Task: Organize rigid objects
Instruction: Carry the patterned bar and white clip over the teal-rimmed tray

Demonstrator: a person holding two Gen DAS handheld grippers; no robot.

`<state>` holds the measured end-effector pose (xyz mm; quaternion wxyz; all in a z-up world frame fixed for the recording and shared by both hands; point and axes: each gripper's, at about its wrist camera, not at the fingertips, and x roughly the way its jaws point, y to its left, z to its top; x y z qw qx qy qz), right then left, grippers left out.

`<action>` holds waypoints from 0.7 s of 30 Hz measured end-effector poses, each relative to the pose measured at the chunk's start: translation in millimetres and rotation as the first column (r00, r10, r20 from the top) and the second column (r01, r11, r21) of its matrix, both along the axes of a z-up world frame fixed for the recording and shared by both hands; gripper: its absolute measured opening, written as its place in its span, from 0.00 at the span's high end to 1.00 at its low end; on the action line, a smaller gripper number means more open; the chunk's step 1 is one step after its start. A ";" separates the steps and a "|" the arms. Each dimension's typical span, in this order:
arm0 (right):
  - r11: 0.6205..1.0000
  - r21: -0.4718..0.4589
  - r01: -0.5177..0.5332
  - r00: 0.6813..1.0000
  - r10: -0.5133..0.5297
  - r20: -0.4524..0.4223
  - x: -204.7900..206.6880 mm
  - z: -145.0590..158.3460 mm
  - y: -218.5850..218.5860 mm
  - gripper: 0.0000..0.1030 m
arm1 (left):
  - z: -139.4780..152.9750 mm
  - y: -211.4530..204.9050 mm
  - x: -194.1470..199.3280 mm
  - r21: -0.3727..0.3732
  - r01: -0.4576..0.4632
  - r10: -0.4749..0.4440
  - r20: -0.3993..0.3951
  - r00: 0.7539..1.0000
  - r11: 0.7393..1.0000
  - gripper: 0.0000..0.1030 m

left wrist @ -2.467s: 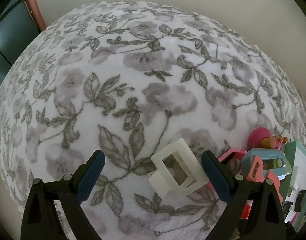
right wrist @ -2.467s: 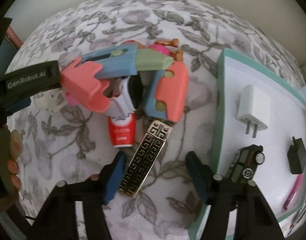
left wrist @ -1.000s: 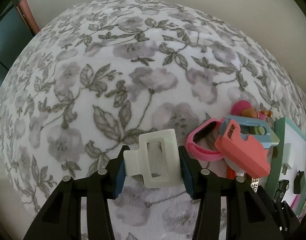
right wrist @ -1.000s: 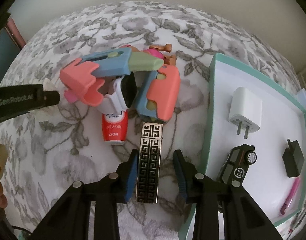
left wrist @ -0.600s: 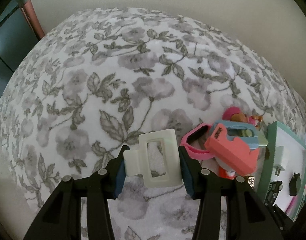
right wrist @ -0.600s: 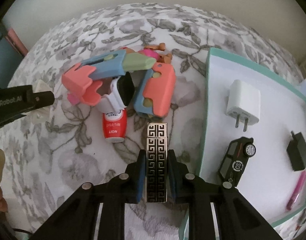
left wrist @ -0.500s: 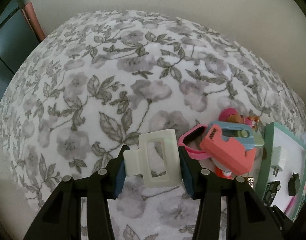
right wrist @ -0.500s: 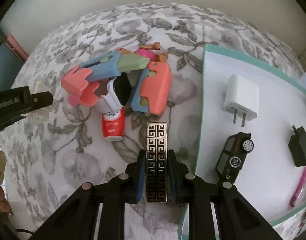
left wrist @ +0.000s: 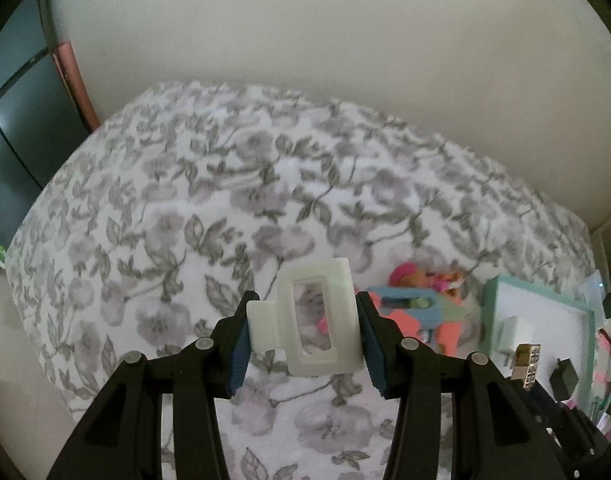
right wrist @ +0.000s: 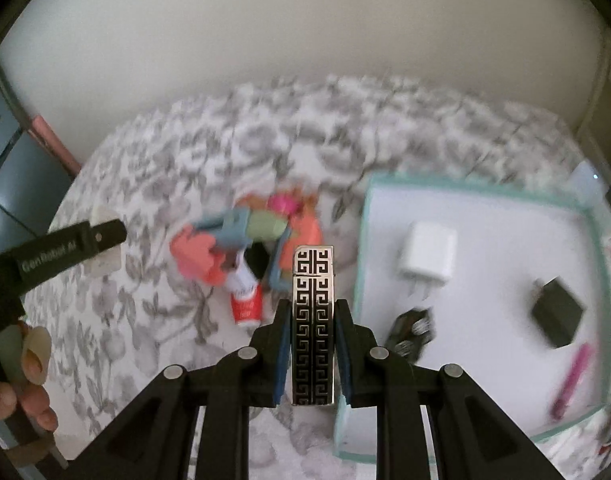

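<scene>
Both tongs loaded, carry step: left gripper (left wrist: 303, 338) is clamped on the white hair claw clip (left wrist: 315, 318), right gripper (right wrist: 312, 354) is clamped on the key-pattern lighter (right wrist: 313, 320), both held up off the floral cloth (left wrist: 185, 220). Next is likely a swing right over the teal tray (right wrist: 363, 240), then lowering each into a bare patch clear of the white charger (right wrist: 427, 258), toy car (right wrist: 411, 334) and black adapter (right wrist: 557, 316). Toy pile (right wrist: 241, 248) not yet sorted.

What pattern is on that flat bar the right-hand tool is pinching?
The flat bar has a black-and-silver Greek-key maze pattern, clearest in the right wrist view.
</scene>
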<state>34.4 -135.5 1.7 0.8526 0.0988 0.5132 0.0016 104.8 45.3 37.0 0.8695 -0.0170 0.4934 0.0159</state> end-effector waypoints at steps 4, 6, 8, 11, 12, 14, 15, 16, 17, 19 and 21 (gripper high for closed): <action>0.999 -0.014 0.036 0.999 -0.036 0.028 -5.8 15.5 -10.4 0.79 | 9.5 -10.1 -4.5 -0.011 0.025 -0.025 0.027 0.999 1.000 0.52; 0.998 -0.019 0.051 0.998 -0.051 0.027 -8.2 18.0 -16.5 0.79 | 11.2 -16.6 -6.3 -0.024 0.041 -0.041 0.028 0.999 0.999 0.52; 0.997 -0.017 0.069 0.997 -0.069 0.020 -10.9 18.6 -23.5 0.79 | 11.4 -23.0 -7.9 -0.034 0.056 -0.056 0.025 0.998 0.998 0.52; 0.996 -0.025 0.090 0.996 -0.090 0.009 -12.9 15.6 -32.4 0.79 | 11.5 -35.1 -11.1 -0.047 0.089 -0.088 0.021 0.996 0.995 0.52; 0.995 -0.036 0.096 0.995 -0.096 0.005 -13.3 14.2 -35.1 0.79 | 11.5 -39.0 -12.0 -0.048 0.100 -0.099 0.021 0.995 0.994 0.52; 0.991 -0.061 0.116 0.993 -0.116 -0.006 -14.3 11.0 -41.5 0.79 | 11.3 -49.3 -14.6 -0.047 0.124 -0.123 0.018 0.992 0.991 0.52; 0.990 -0.066 0.125 0.992 -0.126 -0.011 -15.9 10.4 -46.2 0.79 | 11.1 -53.9 -15.7 -0.045 0.136 -0.135 0.016 0.991 0.990 0.52; 0.988 -0.066 0.137 0.990 -0.139 -0.018 -16.5 9.1 -50.7 0.79 | 10.7 -60.4 -17.0 -0.042 0.152 -0.151 0.014 0.988 0.988 0.52; 0.986 -0.059 0.156 0.987 -0.158 -0.027 -17.6 6.9 -57.2 0.79 | 10.8 -65.3 -18.4 -0.042 0.162 -0.162 0.012 0.987 0.986 0.52; 0.981 -0.046 0.186 0.981 -0.188 -0.040 -19.5 4.1 -68.1 0.79 | 10.1 -75.1 -21.3 -0.044 0.186 -0.185 0.010 0.983 0.982 0.52; 0.975 -0.039 0.218 0.974 -0.220 -0.050 -22.3 1.2 -80.6 0.79 | 9.1 -86.4 -24.5 -0.046 0.212 -0.212 0.005 0.977 0.976 0.52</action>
